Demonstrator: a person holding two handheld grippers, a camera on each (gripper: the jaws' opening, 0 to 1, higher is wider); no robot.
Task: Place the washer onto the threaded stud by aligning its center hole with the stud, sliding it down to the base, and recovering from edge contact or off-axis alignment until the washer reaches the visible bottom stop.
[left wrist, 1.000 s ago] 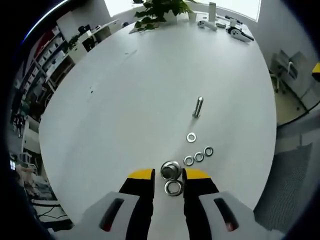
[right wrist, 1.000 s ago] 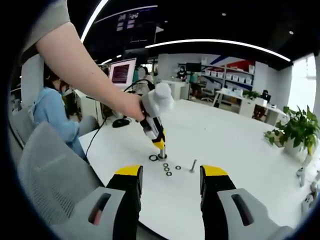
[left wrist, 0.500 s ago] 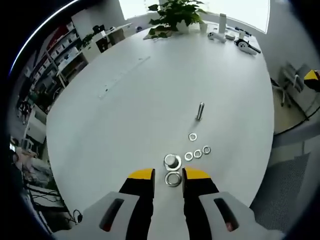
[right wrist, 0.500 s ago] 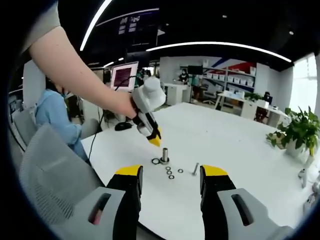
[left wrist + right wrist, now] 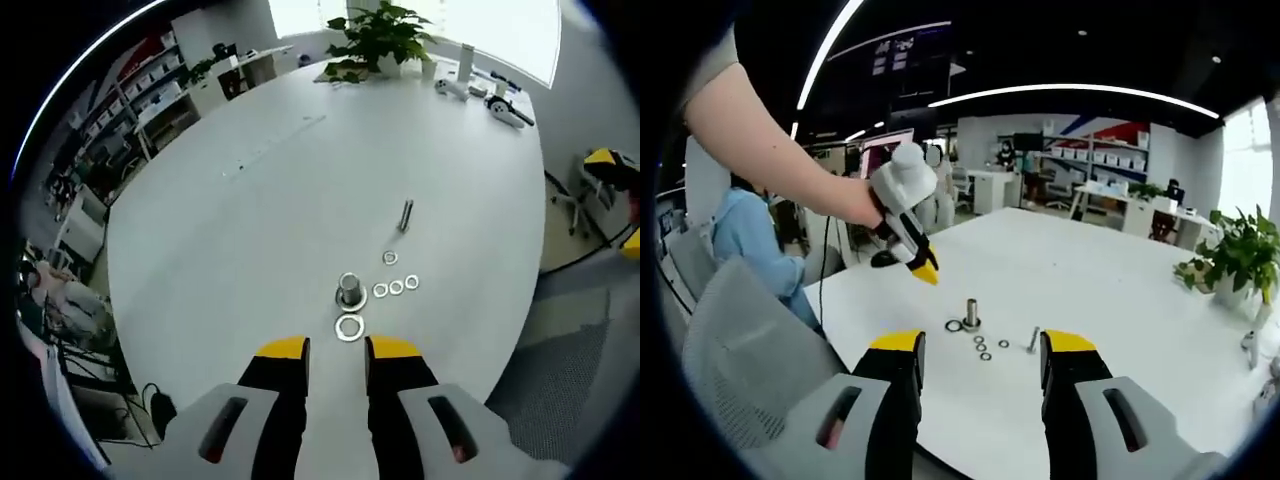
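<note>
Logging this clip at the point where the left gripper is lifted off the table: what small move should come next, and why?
Probably lower the left gripper onto the large washer. That washer lies flat on the table beside the stud, nearest the open, empty gripper, which hangs above it. Four small washers lie further right; the right gripper sits wide open further back.

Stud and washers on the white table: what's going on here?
A person holds a gripper in each hand over a white table. The left gripper hangs above the upright threaded stud, jaws close together with nothing between them. A large washer lies flat beside the stud, four small washers and a bolt lie further off. The right gripper waits open, off the table.
</note>
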